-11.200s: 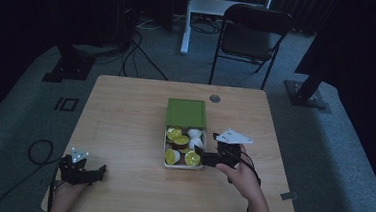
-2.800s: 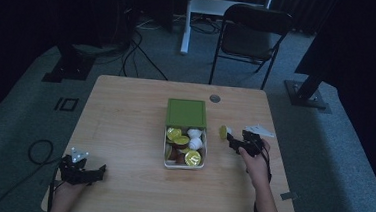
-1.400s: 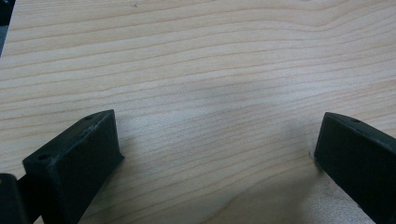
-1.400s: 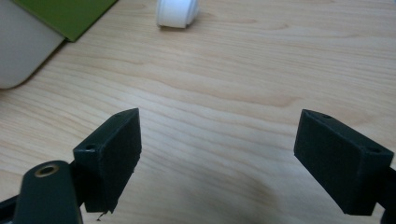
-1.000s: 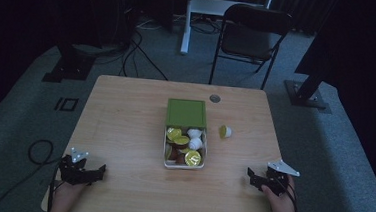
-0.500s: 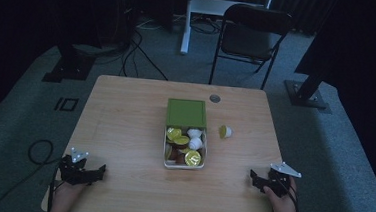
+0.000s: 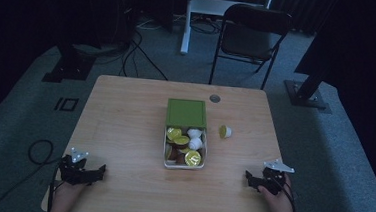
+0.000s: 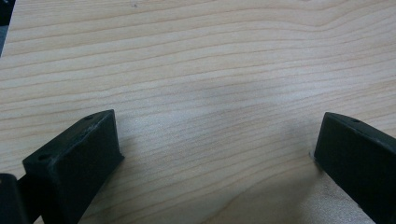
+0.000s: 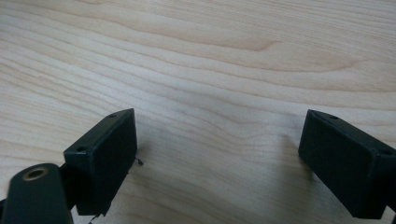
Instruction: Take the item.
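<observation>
Capsule (image 7: 225, 131) lies alone on my desk (image 7: 124, 121), just right of the open box (image 7: 184, 156) of capsules and well apart from my right hand-held gripper (image 7: 249, 177), which rests near the desk's near right corner. It lies on its side, long axis roughly across the desk, yellow-green lid end pointing left toward the box. My right hand-held gripper's jaws have just been opening and stand wide, nothing between them. My left hand-held gripper (image 7: 102, 169) sits wide and empty at the near left.

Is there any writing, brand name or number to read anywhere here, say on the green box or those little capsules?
None can be read: the green lid, the capsules in the box, the loose capsule and the wooden table show no legible text; any print on the capsules is too small to tell.
</observation>
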A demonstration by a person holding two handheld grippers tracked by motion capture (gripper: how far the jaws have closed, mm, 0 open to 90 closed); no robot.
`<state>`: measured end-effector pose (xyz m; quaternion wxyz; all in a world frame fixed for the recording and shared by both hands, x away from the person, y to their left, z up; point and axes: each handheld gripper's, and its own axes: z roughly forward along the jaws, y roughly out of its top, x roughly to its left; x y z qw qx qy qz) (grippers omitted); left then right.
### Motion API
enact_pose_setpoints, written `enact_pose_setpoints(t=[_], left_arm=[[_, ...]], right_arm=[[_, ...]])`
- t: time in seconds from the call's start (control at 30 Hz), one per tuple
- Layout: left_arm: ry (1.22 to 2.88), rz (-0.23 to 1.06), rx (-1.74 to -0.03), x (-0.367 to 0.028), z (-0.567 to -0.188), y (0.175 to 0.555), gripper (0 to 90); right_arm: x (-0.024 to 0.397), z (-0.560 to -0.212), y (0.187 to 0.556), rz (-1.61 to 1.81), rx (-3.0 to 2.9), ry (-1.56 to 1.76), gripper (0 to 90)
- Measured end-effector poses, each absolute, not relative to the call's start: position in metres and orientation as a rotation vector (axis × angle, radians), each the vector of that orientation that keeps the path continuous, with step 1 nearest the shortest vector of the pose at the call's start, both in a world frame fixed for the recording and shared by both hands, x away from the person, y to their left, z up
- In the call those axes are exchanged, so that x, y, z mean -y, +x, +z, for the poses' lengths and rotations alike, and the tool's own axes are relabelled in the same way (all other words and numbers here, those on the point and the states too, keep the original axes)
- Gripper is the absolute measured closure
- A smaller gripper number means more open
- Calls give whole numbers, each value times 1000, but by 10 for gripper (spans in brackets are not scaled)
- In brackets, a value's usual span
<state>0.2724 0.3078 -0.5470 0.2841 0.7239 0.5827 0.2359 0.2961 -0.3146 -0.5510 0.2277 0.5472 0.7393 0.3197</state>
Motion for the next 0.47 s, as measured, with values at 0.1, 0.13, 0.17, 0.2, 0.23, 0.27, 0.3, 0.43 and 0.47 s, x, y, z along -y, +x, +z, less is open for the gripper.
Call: enact_pose_setpoints(t=[0.1, 0.13, 0.17, 0.2, 0.23, 0.27, 0.3, 0.43, 0.47], left_arm=[[1937, 631, -1559, -308, -547, 272, 4], [1937, 631, -1559, -308, -547, 272, 4], [1937, 631, -1559, -308, -547, 272, 4], [1937, 631, -1559, -308, -547, 272, 4], [1937, 631, -1559, -308, -547, 272, 4], [1937, 631, -1559, -308, -547, 272, 4], [1937, 631, -1559, -308, -547, 272, 4], [1937, 631, -1559, -308, -547, 273, 4], [1937, 631, -1559, -308, -547, 273, 4]], right_arm=[[313, -551, 298, 878, -2030, 1513, 106], [313, -551, 298, 878, -2030, 1513, 106], [312, -551, 299, 876, -2029, 1513, 106], [312, -551, 299, 877, -2028, 1515, 106], [312, -551, 299, 877, -2028, 1516, 106], [312, -551, 299, 877, -2028, 1516, 106], [312, -551, 299, 878, -2028, 1516, 106], [312, -551, 299, 878, -2028, 1516, 106], [312, -551, 299, 878, -2028, 1516, 106]])
